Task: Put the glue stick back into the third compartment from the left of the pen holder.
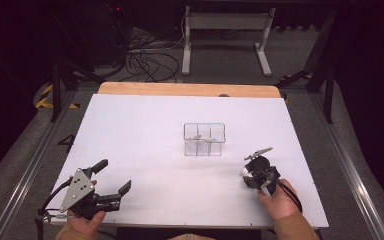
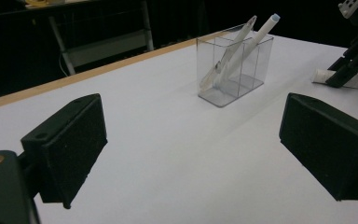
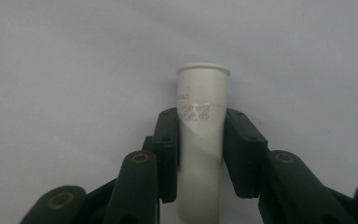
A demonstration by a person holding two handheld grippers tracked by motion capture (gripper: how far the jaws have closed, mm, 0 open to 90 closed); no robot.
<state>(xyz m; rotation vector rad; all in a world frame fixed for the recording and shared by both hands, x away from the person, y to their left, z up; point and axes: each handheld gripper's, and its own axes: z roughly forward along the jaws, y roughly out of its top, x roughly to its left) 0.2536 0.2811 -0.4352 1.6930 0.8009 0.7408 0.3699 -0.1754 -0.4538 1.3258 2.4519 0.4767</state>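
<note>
Between the right gripper's (image 3: 200,154) pads lay a white tube (image 3: 201,140), lying on the table (image 1: 145,130), its flanged end projecting beyond the fingertips; the jaws were clamped against its sides. Ahead of those jaws stood the clear divided holder (image 1: 204,139), already containing two white pens (image 2: 235,49) (both leaning). The left gripper (image 1: 112,177) rested well apart, jaws spread and empty. Judged progress: two items stowed; the tube remained to be lifted and inserted.

Bright white table (image 1: 145,125), dark surroundings, soft shadows, slight blur
</note>
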